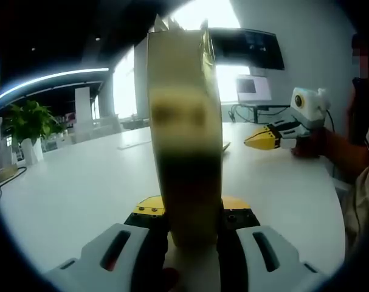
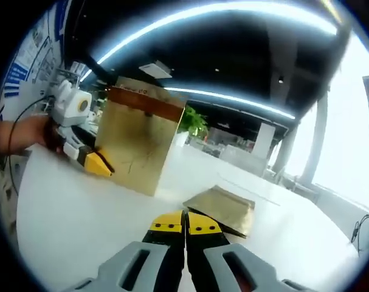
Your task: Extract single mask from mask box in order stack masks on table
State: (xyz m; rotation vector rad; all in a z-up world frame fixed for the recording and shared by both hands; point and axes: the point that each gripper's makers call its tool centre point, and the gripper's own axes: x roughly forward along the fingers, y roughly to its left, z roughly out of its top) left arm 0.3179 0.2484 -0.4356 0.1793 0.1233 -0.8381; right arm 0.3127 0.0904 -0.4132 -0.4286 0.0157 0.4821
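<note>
Box (image 2: 138,137): upright on desk (image 2: 68,225), clamped by left claw (image 1: 193,222) to steady it. Right claw (image 2: 185,228): clenched, empty. Flat packet (image 2: 220,210): lying just beside box.

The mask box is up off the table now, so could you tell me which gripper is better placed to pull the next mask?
Right, probably. The left gripper is shut on the mask box, so it is occupied. The right gripper is shut on nothing, near the flat packet on the table.
</note>
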